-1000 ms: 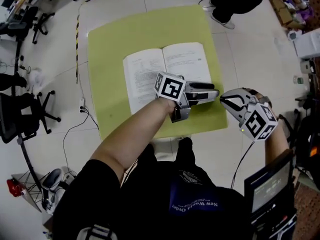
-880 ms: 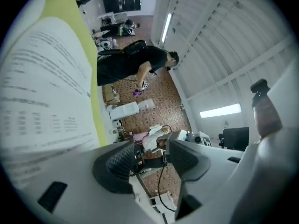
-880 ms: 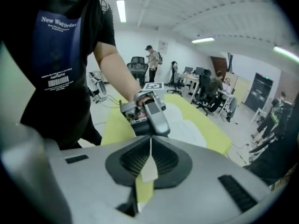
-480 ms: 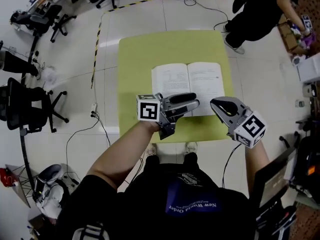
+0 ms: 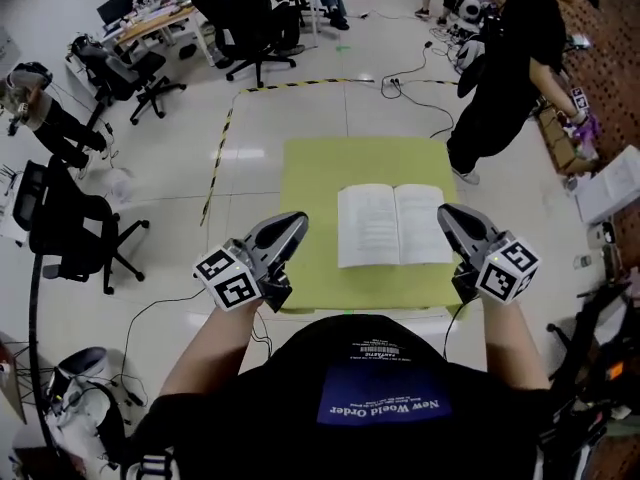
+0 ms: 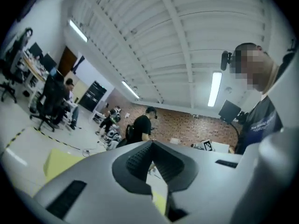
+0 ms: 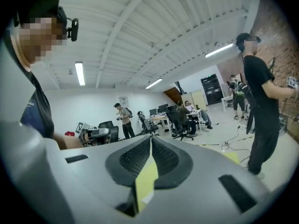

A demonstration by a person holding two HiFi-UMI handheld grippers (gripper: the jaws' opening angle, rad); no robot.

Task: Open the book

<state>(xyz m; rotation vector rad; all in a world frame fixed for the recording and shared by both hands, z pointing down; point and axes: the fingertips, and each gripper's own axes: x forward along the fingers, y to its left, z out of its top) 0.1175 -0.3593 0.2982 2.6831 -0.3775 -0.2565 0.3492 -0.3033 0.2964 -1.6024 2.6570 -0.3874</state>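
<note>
Jaws shut, empty, both: left gripper (image 5: 293, 222) just closed, left of book (image 5: 395, 226); right gripper (image 5: 447, 214) right of book, neither touching. Book lies open on table (image 5: 310, 173). Risk: unheld pages perhaps springing shut.

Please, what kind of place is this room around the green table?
Most likely a shared office or lab workroom: desks with monitors stand at the far side, black swivel chairs are scattered about, and power cables run over the pale tiled floor.
</note>
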